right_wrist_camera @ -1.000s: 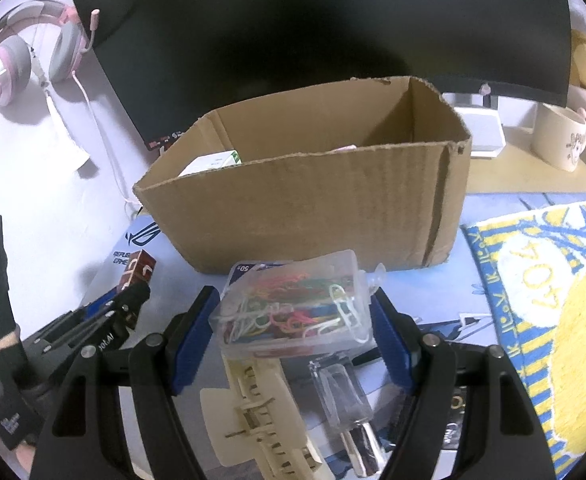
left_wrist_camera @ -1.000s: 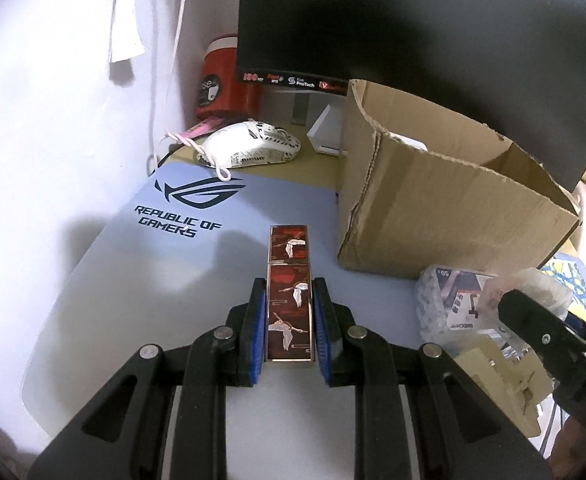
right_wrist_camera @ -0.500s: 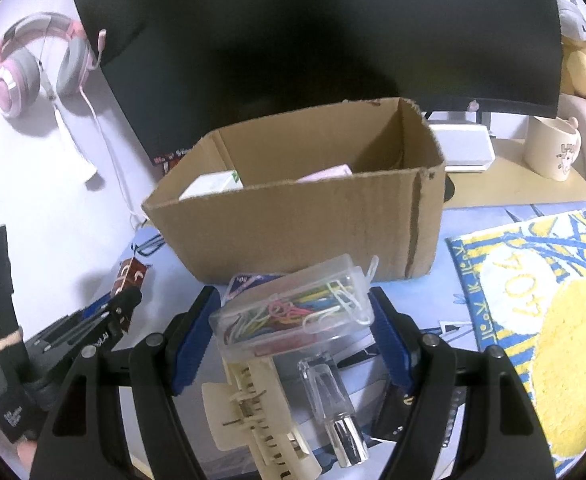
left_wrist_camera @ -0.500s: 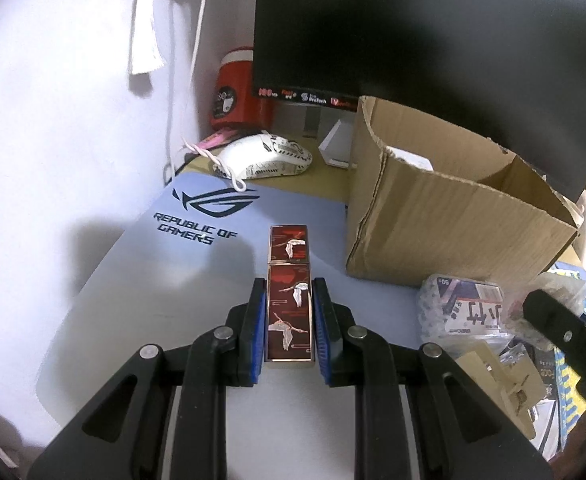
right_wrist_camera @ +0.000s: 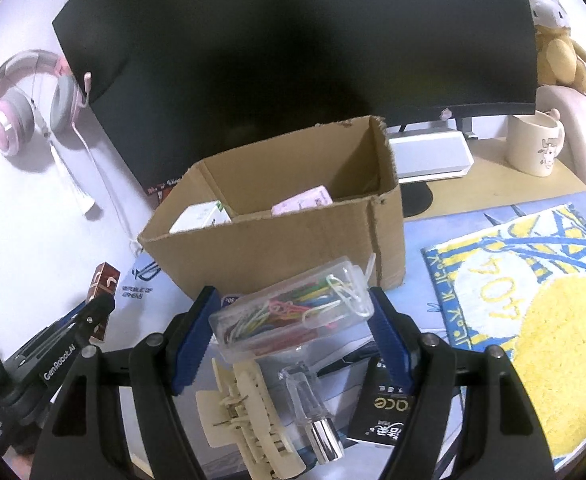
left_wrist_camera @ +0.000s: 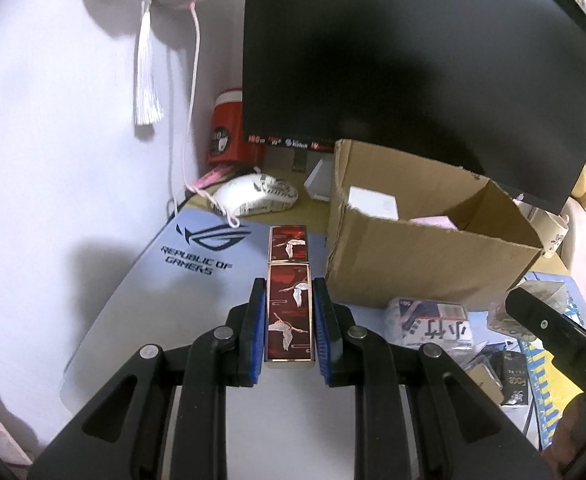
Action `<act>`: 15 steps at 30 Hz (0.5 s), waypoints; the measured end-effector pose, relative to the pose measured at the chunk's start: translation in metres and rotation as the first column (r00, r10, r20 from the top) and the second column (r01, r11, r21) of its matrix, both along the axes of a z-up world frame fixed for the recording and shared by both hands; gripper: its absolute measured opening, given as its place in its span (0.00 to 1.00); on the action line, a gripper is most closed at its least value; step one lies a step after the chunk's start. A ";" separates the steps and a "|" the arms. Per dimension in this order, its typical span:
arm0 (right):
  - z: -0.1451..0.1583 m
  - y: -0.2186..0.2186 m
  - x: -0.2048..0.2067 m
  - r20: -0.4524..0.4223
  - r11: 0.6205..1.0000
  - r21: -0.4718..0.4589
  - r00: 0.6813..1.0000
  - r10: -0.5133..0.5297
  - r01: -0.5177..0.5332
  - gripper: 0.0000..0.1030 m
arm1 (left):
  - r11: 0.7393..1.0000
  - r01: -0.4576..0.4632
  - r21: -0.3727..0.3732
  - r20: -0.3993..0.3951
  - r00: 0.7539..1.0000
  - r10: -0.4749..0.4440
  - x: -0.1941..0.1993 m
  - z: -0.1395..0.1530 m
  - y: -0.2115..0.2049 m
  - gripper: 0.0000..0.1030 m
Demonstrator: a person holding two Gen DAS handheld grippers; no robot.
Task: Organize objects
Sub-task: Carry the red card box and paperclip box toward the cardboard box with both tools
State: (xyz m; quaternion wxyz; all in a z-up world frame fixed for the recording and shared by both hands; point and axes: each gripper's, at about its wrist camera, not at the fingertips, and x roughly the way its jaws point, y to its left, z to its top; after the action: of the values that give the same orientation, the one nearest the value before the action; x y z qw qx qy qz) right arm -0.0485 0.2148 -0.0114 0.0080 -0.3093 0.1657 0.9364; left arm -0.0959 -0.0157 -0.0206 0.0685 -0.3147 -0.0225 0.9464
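My left gripper (left_wrist_camera: 289,300) is shut on a long red box with white cranes (left_wrist_camera: 290,312) and holds it above the blue desk mat (left_wrist_camera: 197,256); the box also shows in the right wrist view (right_wrist_camera: 102,282). My right gripper (right_wrist_camera: 293,312) is shut on a clear plastic case of coloured paper clips (right_wrist_camera: 293,312), lifted in front of an open cardboard box (right_wrist_camera: 277,248). The cardboard box (left_wrist_camera: 425,248) holds a white box (left_wrist_camera: 373,202) and a pink item (left_wrist_camera: 433,222).
On the mat below my right gripper lie a cream hair claw (right_wrist_camera: 245,412), a clear bottle (right_wrist_camera: 313,412) and a black packet (right_wrist_camera: 385,416). A yellow-blue rug (right_wrist_camera: 533,300), a mug (right_wrist_camera: 535,144), a monitor (right_wrist_camera: 293,60), a mouse (left_wrist_camera: 257,198), a pink headset (right_wrist_camera: 25,116).
Both grippers have risen with their loads. The cardboard box now sits lower in both views and more of its inside shows.
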 end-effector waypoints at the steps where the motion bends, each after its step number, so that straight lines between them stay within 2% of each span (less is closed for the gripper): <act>1: 0.001 0.001 0.001 -0.005 1.000 -0.005 1.000 -0.002 0.002 0.77 | 1.000 0.001 0.000 -0.003 1.000 -0.001 0.001 0.003 0.000 0.19; 7: 0.008 0.007 0.006 -0.027 0.999 -0.027 0.999 -0.018 0.018 0.77 | 0.999 0.010 0.035 -0.036 0.999 -0.009 0.005 0.029 0.003 0.19; 15: 0.019 0.014 0.013 -0.064 0.998 -0.048 0.997 -0.041 0.038 0.76 | 0.998 0.053 0.037 -0.073 0.996 -0.050 0.009 0.050 0.027 0.19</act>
State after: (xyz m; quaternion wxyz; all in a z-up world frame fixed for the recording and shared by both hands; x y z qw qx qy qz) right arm -0.0357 0.2284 0.0081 0.0137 -0.2753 0.1935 0.9416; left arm -0.0871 0.0111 0.0298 0.0998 -0.2797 -0.0301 0.9544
